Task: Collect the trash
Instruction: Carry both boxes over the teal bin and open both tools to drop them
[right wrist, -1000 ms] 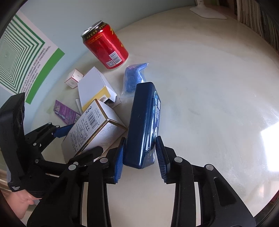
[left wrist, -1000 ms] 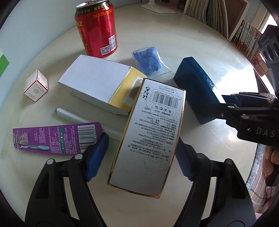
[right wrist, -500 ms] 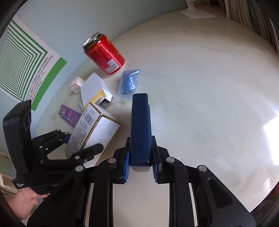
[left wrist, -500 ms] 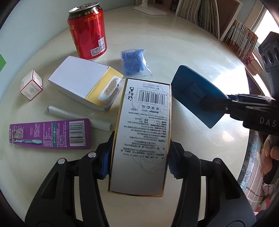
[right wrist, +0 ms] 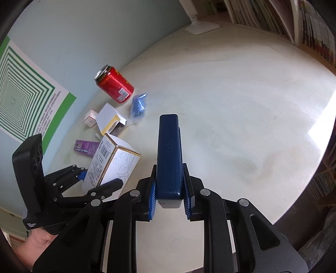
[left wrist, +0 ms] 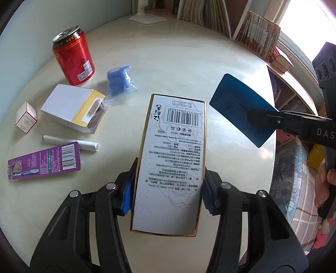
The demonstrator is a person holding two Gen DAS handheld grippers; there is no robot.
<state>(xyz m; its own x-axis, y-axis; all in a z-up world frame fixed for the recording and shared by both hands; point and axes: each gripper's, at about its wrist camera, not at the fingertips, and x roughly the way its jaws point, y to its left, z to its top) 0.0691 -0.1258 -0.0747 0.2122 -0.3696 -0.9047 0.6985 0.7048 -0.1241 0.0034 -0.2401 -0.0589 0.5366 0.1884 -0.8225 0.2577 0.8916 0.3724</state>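
My left gripper (left wrist: 168, 193) is shut on a tall white gold-edged carton (left wrist: 172, 159) and holds it above the round table; the carton also shows in the right wrist view (right wrist: 111, 161). My right gripper (right wrist: 170, 199) is shut on a dark blue flat box (right wrist: 169, 155), held edge-up above the table; it shows at the right of the left wrist view (left wrist: 239, 107). On the table at the left lie a red can (left wrist: 73, 56), a blue bag (left wrist: 119, 78), an opened white and yellow box (left wrist: 71, 107), a small white box (left wrist: 26, 116), a white tube (left wrist: 71, 142) and a purple card (left wrist: 44, 160).
The round pale table (right wrist: 241, 105) ends near the right of both views. A white lamp base (left wrist: 147, 17) stands at the far edge. Bookshelves (left wrist: 258, 31) stand behind the table. A green-striped poster (right wrist: 23, 92) hangs on the wall at the left.
My left gripper closed on the white carton and lifted it off the table. My right gripper closed on the blue box and raised it, turning it edge-up.
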